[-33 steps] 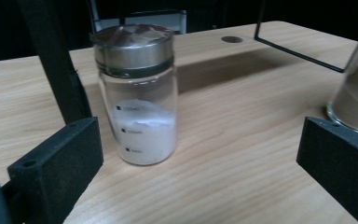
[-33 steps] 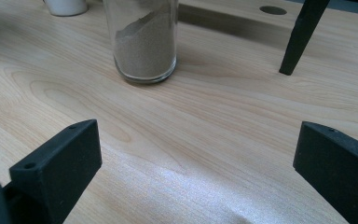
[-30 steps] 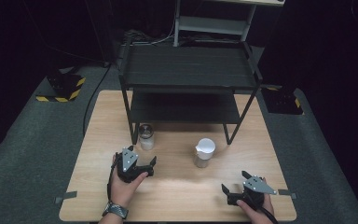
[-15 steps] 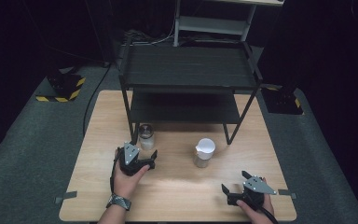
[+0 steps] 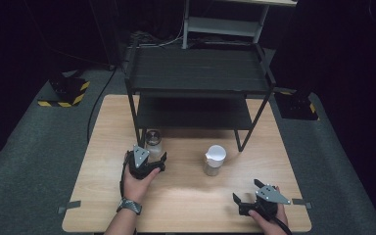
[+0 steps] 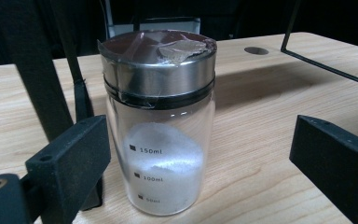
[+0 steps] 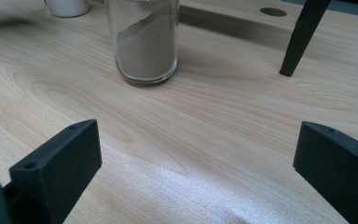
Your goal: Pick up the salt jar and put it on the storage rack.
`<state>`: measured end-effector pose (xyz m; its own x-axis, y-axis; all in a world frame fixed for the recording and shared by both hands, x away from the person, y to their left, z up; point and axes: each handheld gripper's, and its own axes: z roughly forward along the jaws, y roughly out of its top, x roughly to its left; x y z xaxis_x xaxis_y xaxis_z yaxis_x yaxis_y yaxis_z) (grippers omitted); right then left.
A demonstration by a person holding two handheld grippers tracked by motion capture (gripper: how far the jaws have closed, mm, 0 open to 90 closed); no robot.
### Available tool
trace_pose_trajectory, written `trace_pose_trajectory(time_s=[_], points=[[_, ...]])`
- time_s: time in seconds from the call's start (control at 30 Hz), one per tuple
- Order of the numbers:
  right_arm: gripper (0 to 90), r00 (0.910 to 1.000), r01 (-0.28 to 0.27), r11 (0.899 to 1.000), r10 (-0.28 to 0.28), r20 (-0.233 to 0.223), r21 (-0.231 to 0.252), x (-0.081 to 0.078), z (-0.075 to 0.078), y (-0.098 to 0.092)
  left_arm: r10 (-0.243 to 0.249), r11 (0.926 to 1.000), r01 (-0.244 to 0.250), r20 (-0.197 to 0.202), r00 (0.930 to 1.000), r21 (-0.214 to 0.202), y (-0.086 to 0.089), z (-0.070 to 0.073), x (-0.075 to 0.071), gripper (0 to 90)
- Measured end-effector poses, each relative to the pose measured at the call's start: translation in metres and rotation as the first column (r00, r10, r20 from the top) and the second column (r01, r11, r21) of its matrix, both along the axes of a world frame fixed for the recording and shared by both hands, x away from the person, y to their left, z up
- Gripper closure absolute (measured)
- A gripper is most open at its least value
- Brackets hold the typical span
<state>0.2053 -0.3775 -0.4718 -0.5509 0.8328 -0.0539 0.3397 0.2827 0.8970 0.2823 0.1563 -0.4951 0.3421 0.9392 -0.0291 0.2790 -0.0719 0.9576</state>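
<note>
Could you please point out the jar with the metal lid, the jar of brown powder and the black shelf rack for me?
Jar with the metal lid (image 6: 161, 135), left gripper view, on its glass side.
Jar of brown powder (image 7: 144, 44), right gripper view, on its glass side.
Black shelf rack (image 5: 196, 71), high view, on its top shelf.

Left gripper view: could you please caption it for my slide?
Open left tool flanks a steel-lidded glass jar of white powder on the wooden table.

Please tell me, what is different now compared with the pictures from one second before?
The left claw moved forward to the jar with the metal lid, which now stands between its open jaws, not yet gripped. The right claw, the white-lidded jar and the black shelf rack stayed in place.
</note>
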Motion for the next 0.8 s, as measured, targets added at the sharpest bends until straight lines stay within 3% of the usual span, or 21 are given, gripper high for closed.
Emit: trace_pose_trajectory(time_s=[0.43, 0.63, 0.8], points=[[0.6, 1.0000, -0.003, 1.000, 0.003, 0.000, 0.002, 0.000, 0.000, -0.001, 0.099, 0.9949, -0.098, -0.027, 0.9948, 0.022, -0.021, 0.002, 0.016, 17.7], [0.6, 1.0000, -0.003, 1.000, 0.003, 0.002, 0.004, 0.000, -0.001, -0.001, 0.145, 0.9885, -0.144, -0.015, 0.9893, 0.046, -0.030, 0.000, 0.014, 24.8], [0.6, 1.0000, -0.002, 1.000, 0.002, 0.001, 0.006, 0.000, -0.001, -0.001, 0.165, 0.9857, -0.165, -0.017, 0.9861, 0.035, -0.033, 0.000, 0.014, 29.8]])
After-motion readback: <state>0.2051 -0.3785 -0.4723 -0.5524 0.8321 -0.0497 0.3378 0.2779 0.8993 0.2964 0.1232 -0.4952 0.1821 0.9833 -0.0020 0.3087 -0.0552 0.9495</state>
